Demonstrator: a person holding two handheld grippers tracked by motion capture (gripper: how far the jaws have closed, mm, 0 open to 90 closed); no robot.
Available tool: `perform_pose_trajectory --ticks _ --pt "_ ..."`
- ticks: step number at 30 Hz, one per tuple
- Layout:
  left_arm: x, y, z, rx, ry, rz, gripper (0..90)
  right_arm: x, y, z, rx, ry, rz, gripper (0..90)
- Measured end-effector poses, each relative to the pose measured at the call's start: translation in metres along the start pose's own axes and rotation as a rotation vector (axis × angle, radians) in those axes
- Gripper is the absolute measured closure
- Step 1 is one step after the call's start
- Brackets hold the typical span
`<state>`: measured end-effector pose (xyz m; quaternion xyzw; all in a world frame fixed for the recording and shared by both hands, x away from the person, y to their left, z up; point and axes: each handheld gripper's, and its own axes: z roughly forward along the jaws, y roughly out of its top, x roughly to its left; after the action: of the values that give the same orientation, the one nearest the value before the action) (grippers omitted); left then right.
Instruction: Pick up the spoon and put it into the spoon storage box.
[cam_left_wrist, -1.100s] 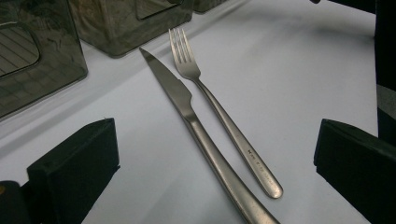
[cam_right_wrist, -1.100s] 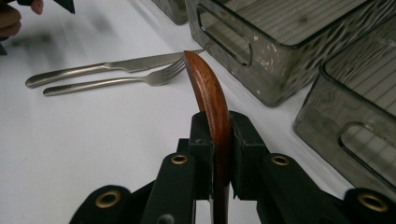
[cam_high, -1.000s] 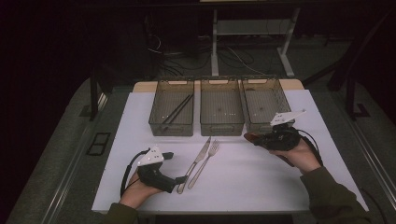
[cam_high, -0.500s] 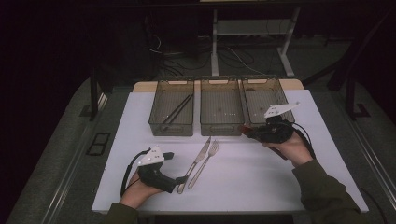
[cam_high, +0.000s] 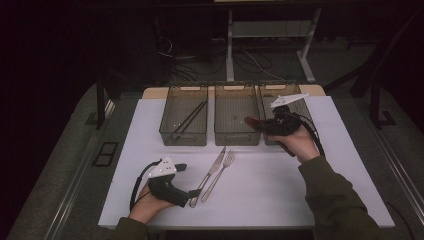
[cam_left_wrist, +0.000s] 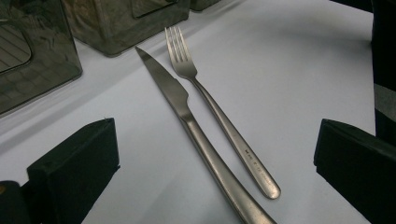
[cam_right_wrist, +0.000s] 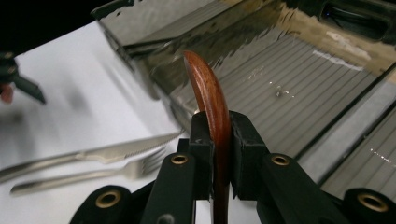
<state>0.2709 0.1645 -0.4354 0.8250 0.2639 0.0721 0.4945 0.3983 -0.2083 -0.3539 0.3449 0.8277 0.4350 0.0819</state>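
My right gripper (cam_high: 261, 123) is shut on a reddish-brown wooden utensil (cam_high: 249, 120), spoon-like and seen edge-on (cam_right_wrist: 208, 86). It hangs over the right side of the middle bin (cam_high: 237, 141), whose ribbed floor (cam_right_wrist: 285, 65) lies just beyond the tip. A steel knife (cam_high: 214, 168) and fork (cam_high: 223, 167) lie side by side on the white table, handles toward me. My left gripper (cam_high: 192, 194) rests on the table by the knife's handle end, open. In the left gripper view the knife (cam_left_wrist: 187, 109) and fork (cam_left_wrist: 219, 116) lie between its spread jaws (cam_left_wrist: 217, 154), untouched.
Three clear bins stand in a row at the back of the white tabletop (cam_high: 320, 190). The left bin (cam_high: 183, 141) holds dark chopsticks (cam_high: 190, 119). The right bin (cam_high: 302, 106) sits behind my right hand. Cables and desk legs lie beyond the table's far edge.
My right gripper has carried the wooden utensil leftward and slightly away, from the front of the right bin to over the middle bin. The left gripper, knife and fork have stayed put.
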Motion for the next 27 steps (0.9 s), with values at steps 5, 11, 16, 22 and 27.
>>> perform_pose_trajectory --ticks 5,11,16,22,27 --pt "0.000 0.000 0.000 -0.001 0.000 0.001 0.0 -0.003 0.018 0.012 0.010 -0.015 0.014 79.5" --pt "0.000 0.000 0.000 -0.001 -0.003 0.003 0.0 -0.005 0.037 0.030 0.027 -0.027 0.026 79.5" --pt "-0.001 0.001 0.001 -0.001 -0.005 0.007 0.0 -0.009 0.051 0.044 0.035 -0.037 0.042 79.5" --pt "-0.001 0.001 0.001 -0.008 -0.007 0.006 0.0 -0.014 0.065 0.060 0.037 -0.049 0.061 79.5" --pt "-0.001 0.001 0.001 -0.003 -0.012 0.011 0.0 -0.018 0.074 0.072 0.047 -0.053 0.066 79.5"
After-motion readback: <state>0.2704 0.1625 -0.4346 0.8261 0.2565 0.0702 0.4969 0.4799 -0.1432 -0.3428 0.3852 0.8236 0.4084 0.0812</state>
